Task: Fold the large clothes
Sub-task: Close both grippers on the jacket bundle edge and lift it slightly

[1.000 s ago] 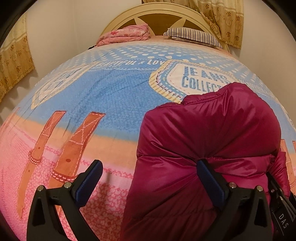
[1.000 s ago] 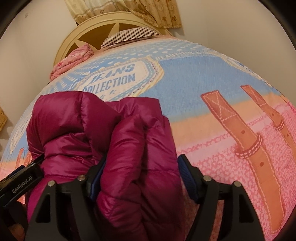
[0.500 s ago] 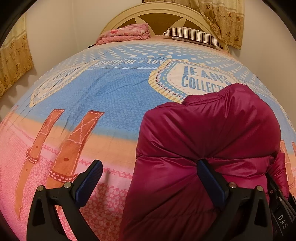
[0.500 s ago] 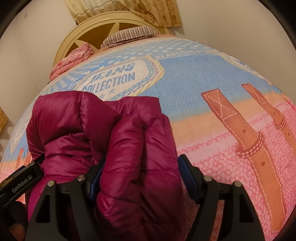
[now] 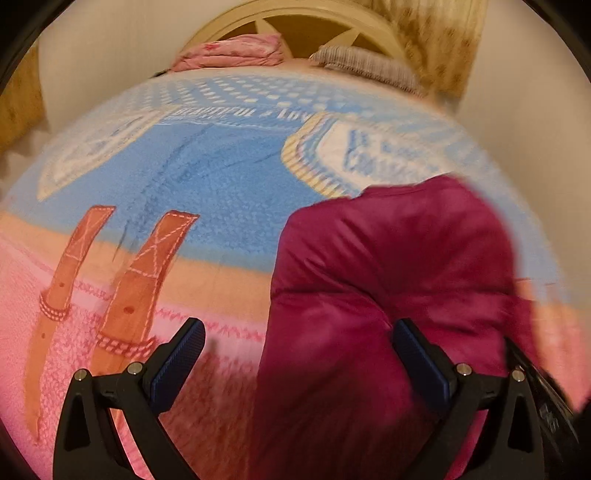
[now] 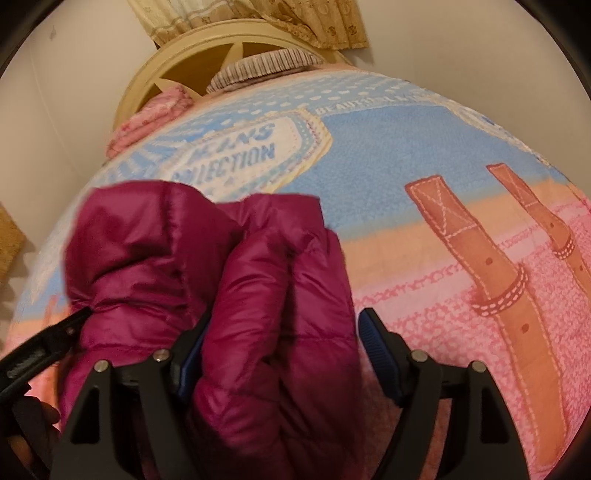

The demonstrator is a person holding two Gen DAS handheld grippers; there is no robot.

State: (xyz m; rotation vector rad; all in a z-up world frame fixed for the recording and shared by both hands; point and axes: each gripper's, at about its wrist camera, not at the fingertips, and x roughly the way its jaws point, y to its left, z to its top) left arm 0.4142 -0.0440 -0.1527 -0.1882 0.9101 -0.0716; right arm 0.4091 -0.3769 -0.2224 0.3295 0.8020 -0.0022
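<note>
A magenta puffer jacket (image 5: pixel 388 273) lies bundled on the bed. It also shows in the right wrist view (image 6: pixel 207 280). My left gripper (image 5: pixel 299 362) is open; its right finger presses against the jacket and its left finger stands free over the bedspread. My right gripper (image 6: pixel 280 354) is open, with a thick fold of the jacket between its blue pads, which stand wide apart. The left gripper's body (image 6: pixel 40 347) shows at the lower left of the right wrist view.
The bed has a blue and pink bedspread (image 5: pixel 207 184) printed with belts and lettering. A folded pink blanket (image 5: pixel 229 55) and a striped pillow (image 5: pixel 365 62) lie by the cream headboard (image 6: pixel 207 48). Curtains (image 6: pixel 258 18) hang behind it.
Both views have shifted and blurred: the grippers have moved back and down a little. The jacket keeps its shape and both jaws stay open.
</note>
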